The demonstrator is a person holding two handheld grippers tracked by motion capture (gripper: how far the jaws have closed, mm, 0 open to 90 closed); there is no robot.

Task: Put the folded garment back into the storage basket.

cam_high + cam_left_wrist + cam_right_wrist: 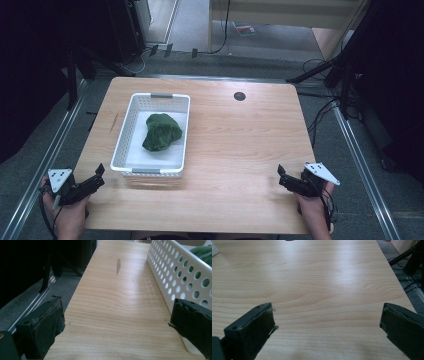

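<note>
A white perforated basket (125, 131) stands on the left half of the wooden table (235, 145). Inside it lies a crumpled dark green cloth (161, 132). My left gripper (97, 175) rests at the table's front left corner, open and empty, a short way left of the basket's near end. In the left gripper view the basket wall (180, 272) runs along the right, with a bit of the green cloth (203, 252) over its rim. My right gripper (281, 176) sits at the front right edge, open, with bare wood between its jaws.
A small dark round grommet (239, 96) is set in the table's far side. Metal rails (60, 135) run along the floor on both sides. Stands and cables (325, 100) crowd the far right. A dark scuff mark (118, 266) shows on the wood left of the basket.
</note>
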